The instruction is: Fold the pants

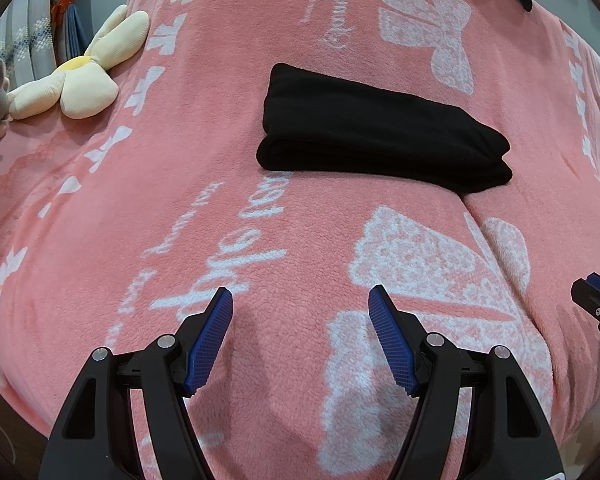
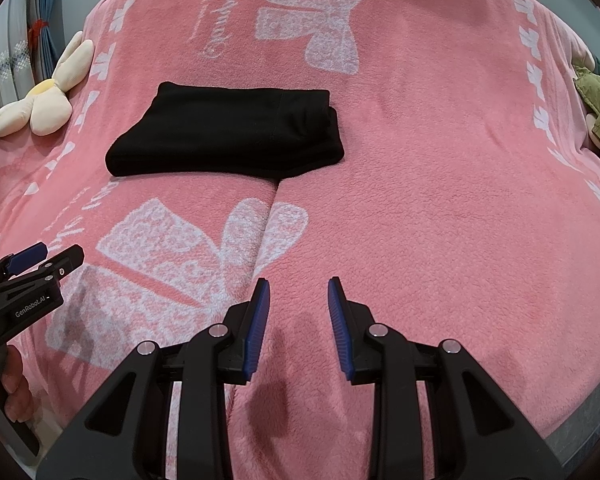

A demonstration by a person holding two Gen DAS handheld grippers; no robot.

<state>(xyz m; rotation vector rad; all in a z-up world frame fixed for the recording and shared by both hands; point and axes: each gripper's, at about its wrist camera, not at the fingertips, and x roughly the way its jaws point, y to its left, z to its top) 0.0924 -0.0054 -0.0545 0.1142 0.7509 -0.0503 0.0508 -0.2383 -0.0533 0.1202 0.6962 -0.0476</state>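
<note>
The black pants [image 1: 380,130] lie folded into a compact stacked rectangle on the pink blanket [image 1: 260,240]; they also show in the right wrist view [image 2: 228,132]. My left gripper [image 1: 300,300] is open and empty, held above the blanket well in front of the pants. My right gripper [image 2: 299,290] is open and empty, also in front of the pants and to their right. The right gripper's tip shows at the right edge of the left wrist view [image 1: 596,300], and the left gripper shows at the left edge of the right wrist view [image 2: 40,258].
A cream flower plush [image 1: 80,76] lies at the blanket's left edge, also in the right wrist view [image 2: 44,96]. A green plush [image 2: 598,108] sits at the right edge. A crease in the blanket [image 2: 270,220] runs from the pants toward me. Curtains [image 1: 64,12] hang at far left.
</note>
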